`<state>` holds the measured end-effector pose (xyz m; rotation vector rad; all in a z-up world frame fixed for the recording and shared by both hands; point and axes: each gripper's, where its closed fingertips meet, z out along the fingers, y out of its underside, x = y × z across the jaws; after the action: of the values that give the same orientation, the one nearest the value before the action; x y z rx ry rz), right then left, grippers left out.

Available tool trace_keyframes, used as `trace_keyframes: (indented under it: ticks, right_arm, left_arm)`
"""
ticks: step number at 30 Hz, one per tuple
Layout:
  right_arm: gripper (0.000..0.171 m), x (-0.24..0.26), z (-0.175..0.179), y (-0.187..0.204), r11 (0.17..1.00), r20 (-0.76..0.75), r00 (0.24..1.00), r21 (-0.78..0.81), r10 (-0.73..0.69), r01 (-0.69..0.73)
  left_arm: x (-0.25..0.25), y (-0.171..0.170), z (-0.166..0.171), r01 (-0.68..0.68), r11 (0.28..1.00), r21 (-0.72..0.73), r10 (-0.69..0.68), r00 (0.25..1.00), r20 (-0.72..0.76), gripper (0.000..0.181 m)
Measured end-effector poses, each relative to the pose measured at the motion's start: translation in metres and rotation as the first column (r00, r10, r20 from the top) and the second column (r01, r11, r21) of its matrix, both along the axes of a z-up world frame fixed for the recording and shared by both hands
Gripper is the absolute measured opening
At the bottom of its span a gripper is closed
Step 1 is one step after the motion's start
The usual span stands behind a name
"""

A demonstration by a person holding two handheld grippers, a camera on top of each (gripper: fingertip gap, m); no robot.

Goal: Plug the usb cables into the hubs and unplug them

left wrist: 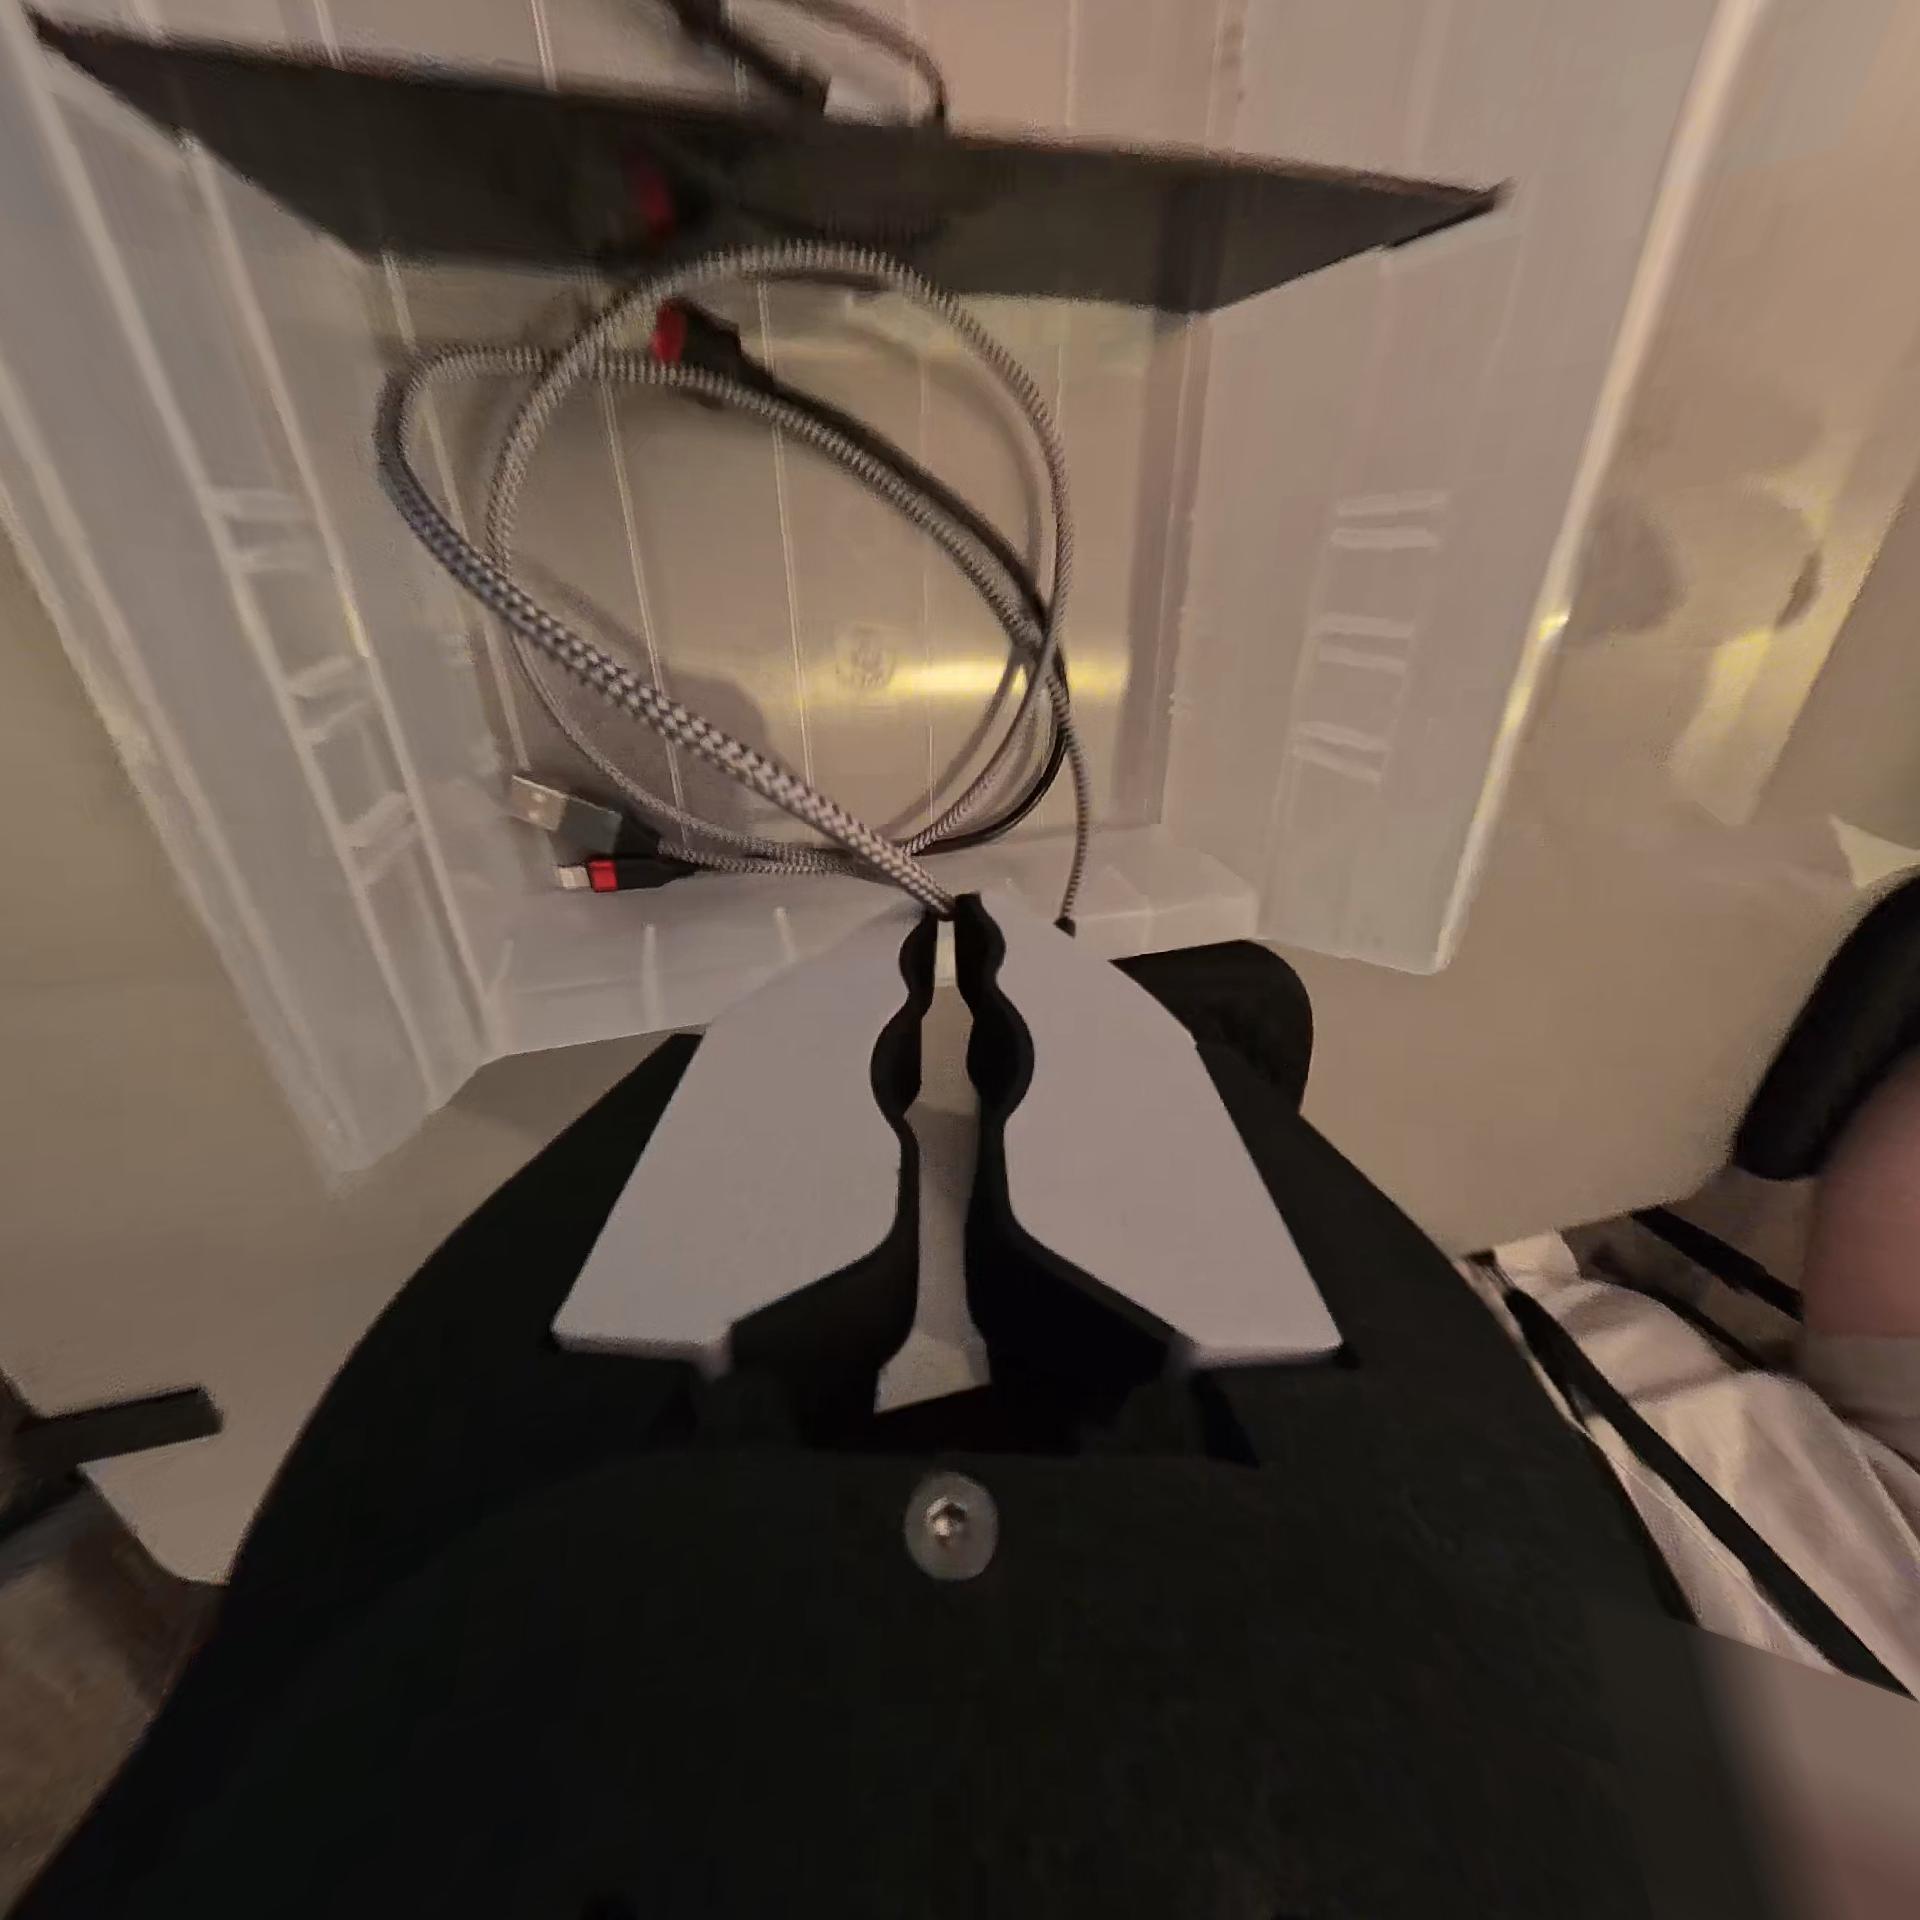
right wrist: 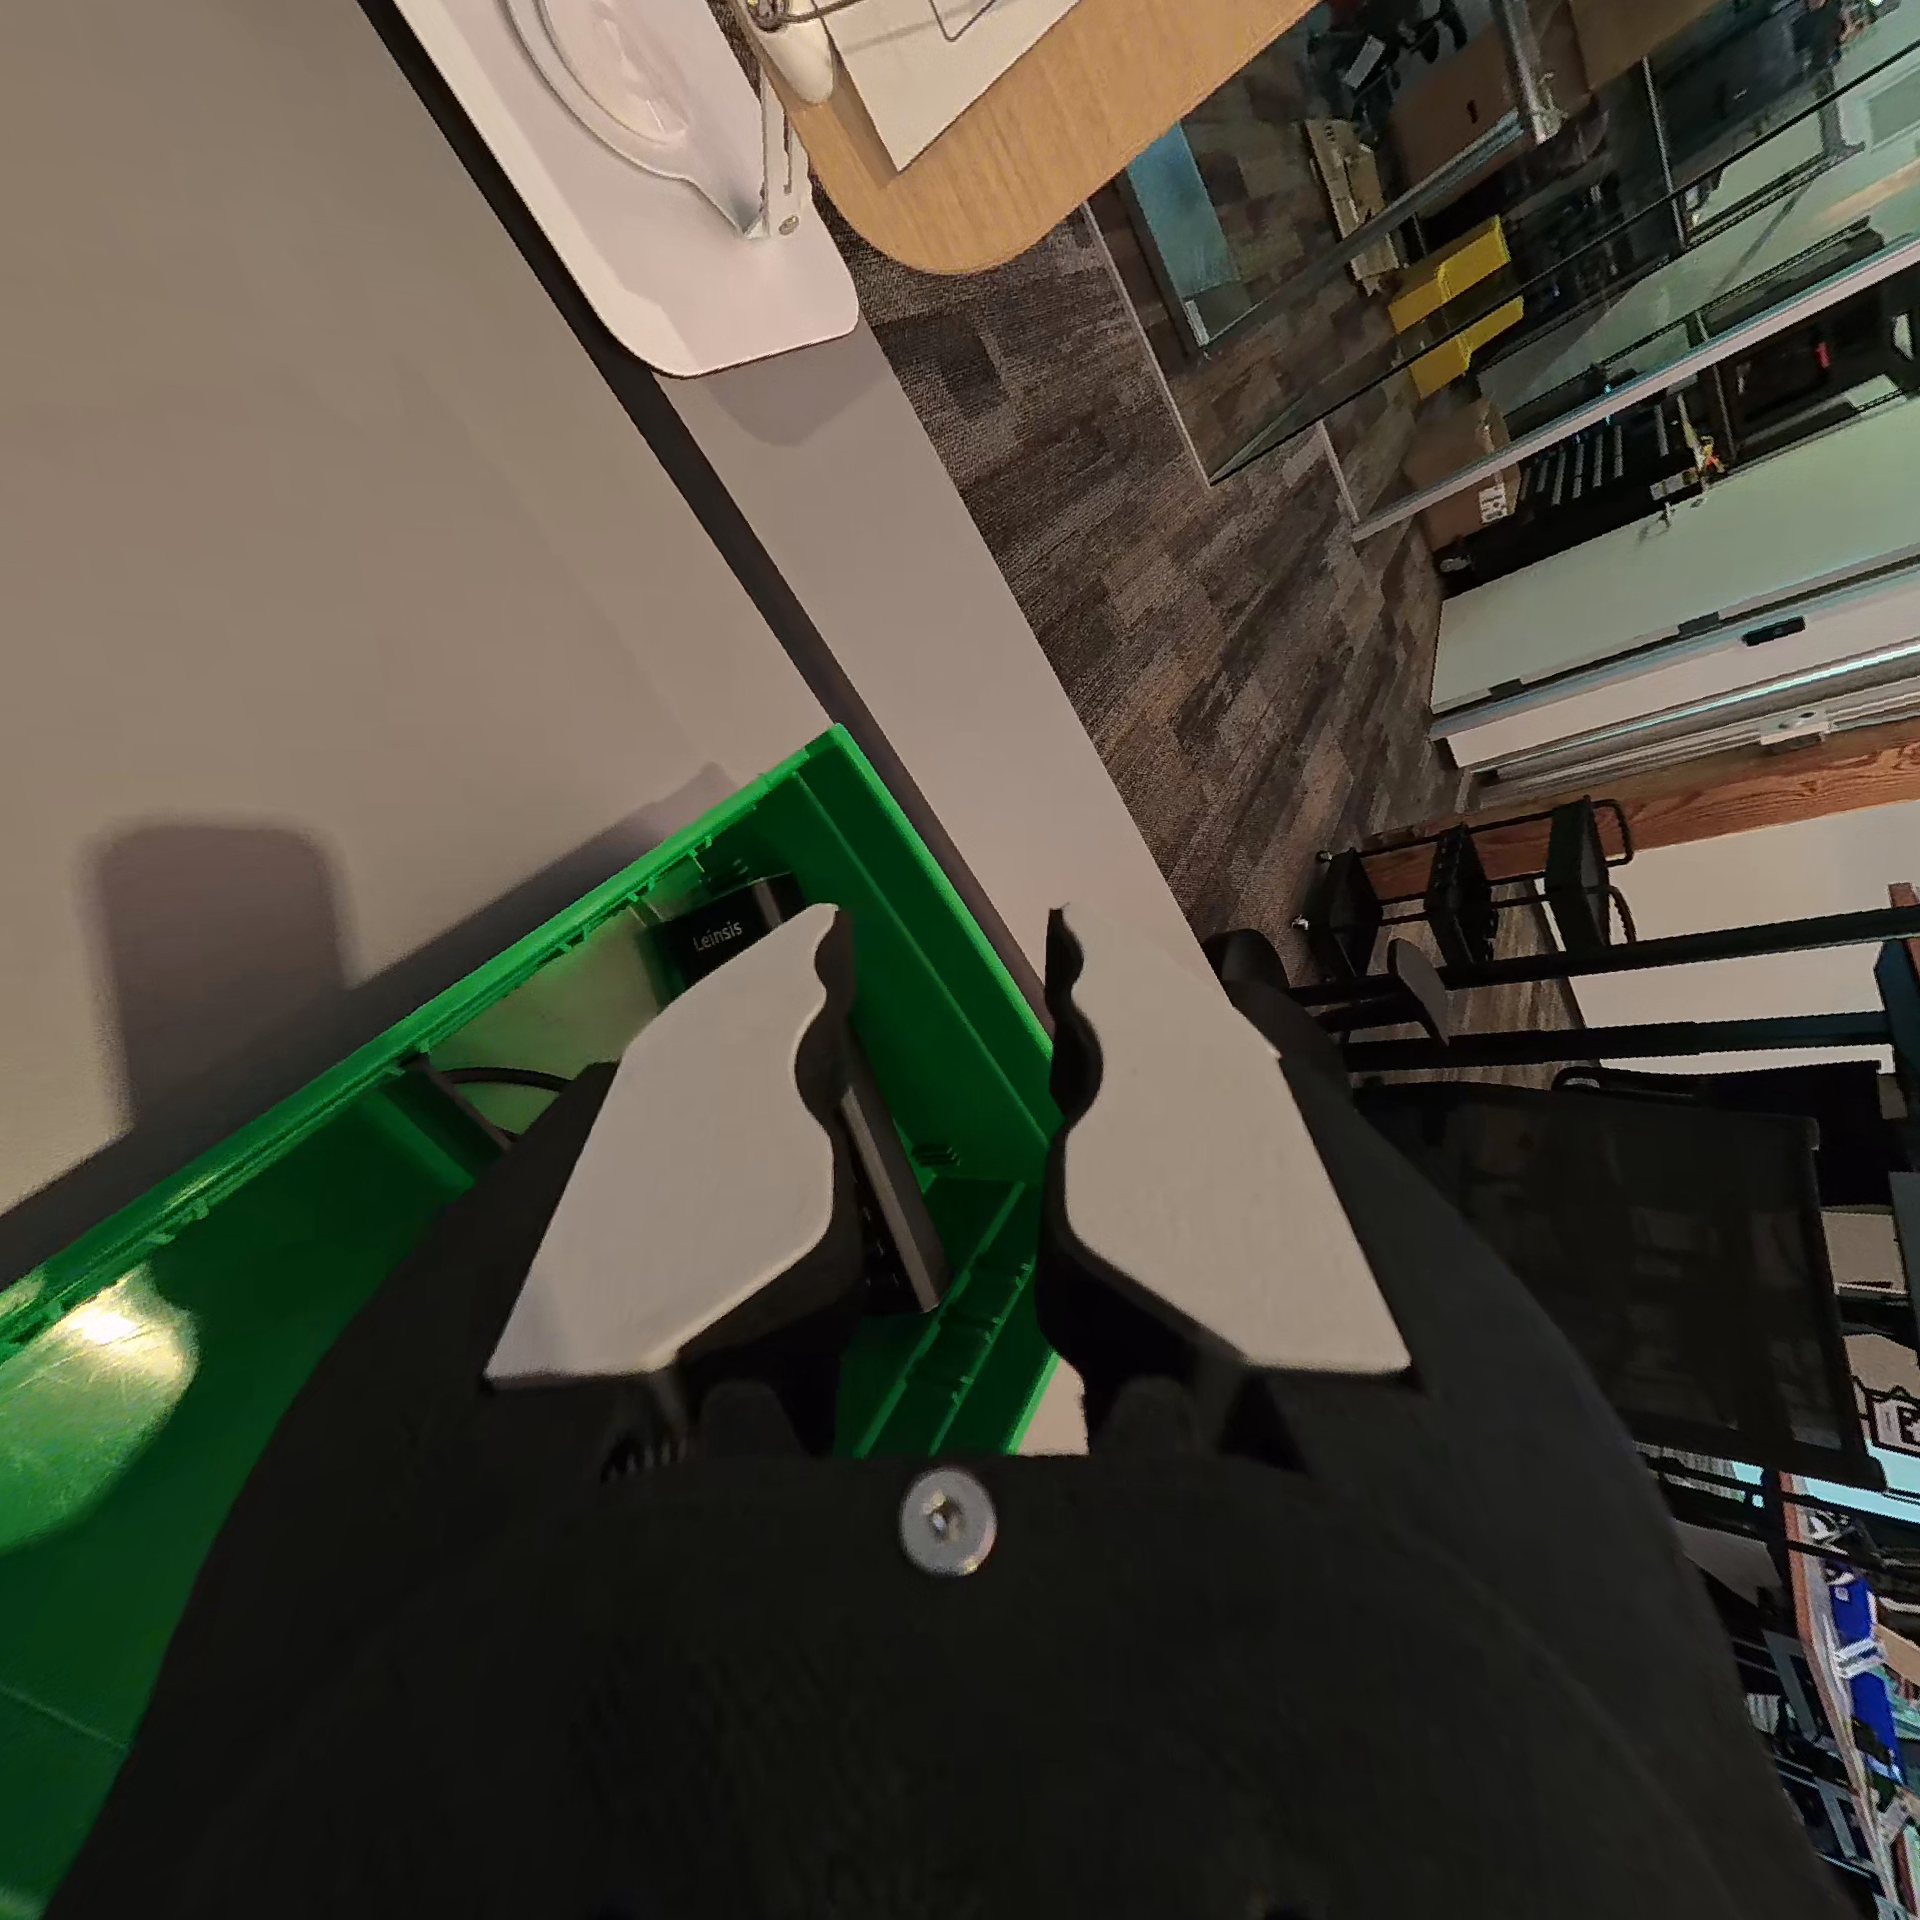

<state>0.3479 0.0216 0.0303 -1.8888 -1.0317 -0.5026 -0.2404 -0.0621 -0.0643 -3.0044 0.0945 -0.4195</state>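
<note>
In the left wrist view my left gripper [left wrist: 948, 920] is shut on a grey braided USB cable [left wrist: 665, 707] at its tips, above the near rim of a clear plastic bin [left wrist: 1299, 582]. The cable loops down into the bin among other cables. A silver USB plug [left wrist: 545, 805] and a red-collared plug [left wrist: 603, 873] lie at the bin's near left; another red-collared plug [left wrist: 691, 338] hangs higher. In the right wrist view my right gripper [right wrist: 948, 925] is open and empty over a green bin [right wrist: 914, 997]. A grey and black hub [right wrist: 894, 1195] lies in that bin between the fingers.
A dark flat panel [left wrist: 1039, 229] crosses above the clear bin. A person's arm [left wrist: 1860, 1226] and striped cloth are at the right. The green bin sits near the grey table's edge [right wrist: 790, 603]; a white stand base [right wrist: 675, 208] is farther along. Carpet and chairs lie beyond. Left tips to right tips: about 60 centimeters. It is some 10 centimeters from my left tips to the red-collared plug [left wrist: 603, 873].
</note>
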Motion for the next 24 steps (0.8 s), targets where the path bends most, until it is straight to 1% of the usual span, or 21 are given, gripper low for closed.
trace_keyframes:
  ticks: [2,4,5,7,8,9,10,12,13,14,15,16,18,20,21,24]
  right_arm:
    - [0.037,-0.002,0.0,0.0,1.0,0.01,1.0,-0.001,0.003,-0.003]
    - [0.037,-0.004,0.0,0.0,1.0,0.02,1.0,0.0,0.009,-0.009]
    - [0.037,-0.006,0.001,0.0,1.0,0.026,1.0,0.002,0.013,-0.013]
    - [0.036,-0.011,0.002,0.0,1.0,0.037,0.999,0.007,0.023,-0.024]
    - [0.036,-0.014,0.002,0.0,0.999,0.04,0.999,0.008,0.031,-0.031]
    - [0.036,-0.017,0.002,0.0,0.999,0.044,0.998,0.008,0.04,-0.041]
    - [0.036,-0.02,0.002,-0.001,0.999,0.048,0.998,0.008,0.05,-0.05]
    - [0.036,-0.025,0.002,-0.001,0.998,0.052,0.996,0.006,0.067,-0.067]
    - [0.036,-0.026,0.001,-0.001,0.997,0.053,0.996,0.004,0.072,-0.072]
    - [0.036,-0.027,0.001,-0.001,0.997,0.054,0.996,0.003,0.073,-0.074]
    - [0.036,-0.026,0.0,-0.001,0.997,0.056,0.996,0.0,0.072,-0.072]
    - [0.036,-0.025,0.0,-0.001,0.998,0.056,0.996,-0.002,0.069,-0.069]
    - [0.036,-0.023,0.0,0.0,0.998,0.053,0.997,-0.003,0.061,-0.061]
    - [0.036,-0.02,-0.001,-0.001,0.998,0.048,0.997,-0.006,0.056,-0.056]
    - [0.036,-0.019,-0.002,-0.001,0.999,0.044,0.998,-0.009,0.054,-0.053]
    - [0.036,-0.014,-0.003,-0.002,0.999,0.037,0.998,-0.011,0.042,-0.042]
  left_arm:
    - [0.004,0.006,0.022,0.016,0.993,0.118,-0.011,0.999,-0.044,0.003]
    - [0.01,0.014,0.051,0.05,0.962,0.27,-0.023,0.995,-0.102,0.001]
    - [0.018,0.019,0.069,0.077,0.931,0.358,-0.039,0.993,-0.111,0.0]
    - [0.042,0.025,0.103,0.137,0.841,0.523,-0.087,0.989,-0.118,0.0]
    - [0.053,0.024,0.113,0.168,0.807,0.566,-0.116,0.985,-0.128,0.0]
    - [0.059,0.018,0.113,0.194,0.806,0.559,-0.127,0.979,-0.157,0.0]
    - [0.057,0.012,0.106,0.215,0.827,0.519,-0.122,0.971,-0.207,0.0]
    - [0.042,0.004,0.095,0.213,0.86,0.463,-0.077,0.953,-0.294,0.0]
    - [0.034,0.002,0.091,0.199,0.874,0.442,-0.057,0.948,-0.313,0.002]
    - [0.026,0.001,0.086,0.166,0.888,0.429,-0.029,0.951,-0.308,0.011]
    - [0.019,-0.002,0.08,0.122,0.908,0.401,-0.003,0.959,-0.284,0.021]
    - [0.014,-0.004,0.074,0.077,0.927,0.368,0.017,0.969,-0.246,0.024]
    - [0.009,-0.003,0.062,-0.031,0.95,0.31,0.073,0.989,-0.126,0.038]
    - [0.012,-0.003,0.049,-0.119,0.968,0.221,0.117,0.993,0.023,0.038]
    - [0.012,-0.002,0.042,-0.148,0.974,0.171,0.137,0.988,0.075,0.038]
    - [0.012,-0.004,0.02,-0.174,0.984,0.028,0.168,0.976,0.14,0.038]
